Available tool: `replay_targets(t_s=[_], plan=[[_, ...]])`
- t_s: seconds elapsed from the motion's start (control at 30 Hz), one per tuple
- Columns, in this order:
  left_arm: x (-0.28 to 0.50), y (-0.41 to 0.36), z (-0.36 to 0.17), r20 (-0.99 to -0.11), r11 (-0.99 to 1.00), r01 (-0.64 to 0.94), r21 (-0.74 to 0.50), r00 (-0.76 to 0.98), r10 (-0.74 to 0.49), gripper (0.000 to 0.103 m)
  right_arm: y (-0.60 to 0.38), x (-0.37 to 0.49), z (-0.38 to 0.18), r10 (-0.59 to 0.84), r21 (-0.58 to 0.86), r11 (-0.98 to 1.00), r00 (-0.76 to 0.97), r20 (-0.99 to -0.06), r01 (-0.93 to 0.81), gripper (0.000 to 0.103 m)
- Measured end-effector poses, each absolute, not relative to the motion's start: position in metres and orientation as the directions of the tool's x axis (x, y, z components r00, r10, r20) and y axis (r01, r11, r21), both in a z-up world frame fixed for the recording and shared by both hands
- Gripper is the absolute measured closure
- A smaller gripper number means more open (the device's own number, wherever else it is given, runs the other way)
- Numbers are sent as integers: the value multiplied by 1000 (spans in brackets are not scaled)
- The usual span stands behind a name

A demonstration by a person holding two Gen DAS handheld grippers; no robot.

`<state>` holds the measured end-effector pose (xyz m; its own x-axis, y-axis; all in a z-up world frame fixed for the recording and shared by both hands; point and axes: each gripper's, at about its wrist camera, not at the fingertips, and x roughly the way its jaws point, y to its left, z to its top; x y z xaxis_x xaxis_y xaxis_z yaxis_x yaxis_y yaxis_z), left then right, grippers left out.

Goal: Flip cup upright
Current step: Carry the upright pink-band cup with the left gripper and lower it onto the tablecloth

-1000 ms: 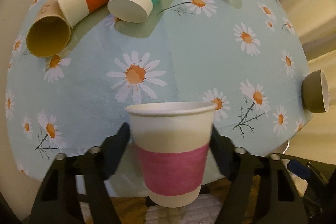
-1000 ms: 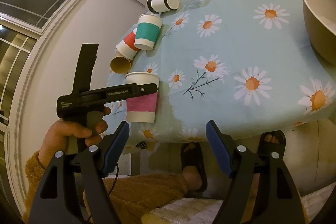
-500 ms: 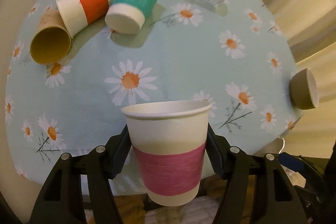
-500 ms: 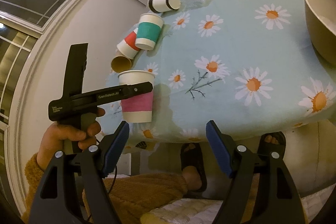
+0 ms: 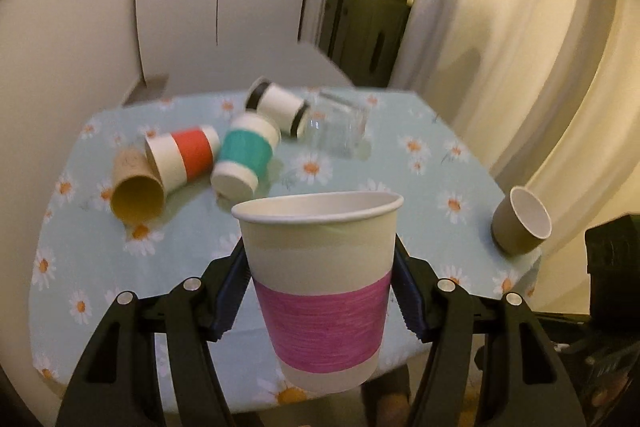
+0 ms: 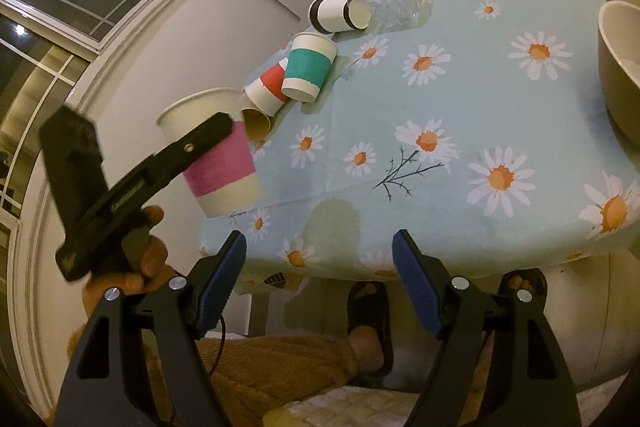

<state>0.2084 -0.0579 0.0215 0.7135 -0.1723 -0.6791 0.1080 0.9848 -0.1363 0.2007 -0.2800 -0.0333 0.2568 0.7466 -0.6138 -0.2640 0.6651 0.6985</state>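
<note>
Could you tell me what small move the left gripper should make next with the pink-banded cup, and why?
Probably lower it onto the tablecloth near the front edge. The pink-banded cup is mouth-up between the left gripper jaws, held in the air in the right wrist view, with bare cloth just ahead.

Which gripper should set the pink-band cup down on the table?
Left. The left gripper already clamps the pink-band cup mouth-up, lifted by the table near edge. The right gripper hangs open and empty below that edge.
</note>
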Motion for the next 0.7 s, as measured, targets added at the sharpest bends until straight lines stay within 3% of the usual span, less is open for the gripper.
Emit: replay_targets(t_s=[0.23,0.37,0.7], plan=[[178,-58,8,-523,991,74,-109,844,-121,40,-280,200,-26,732,669,681,299,-612,-298,28],[161,-64,-3,-390,996,55,-67,918,-77,40,-278,200,-24,726,654,688,317,-610,-314,28],[151,-77,-31,-206,997,-72,-26,976,65,40,-287,205,-29,699,640,714,341,-628,-285,28]])
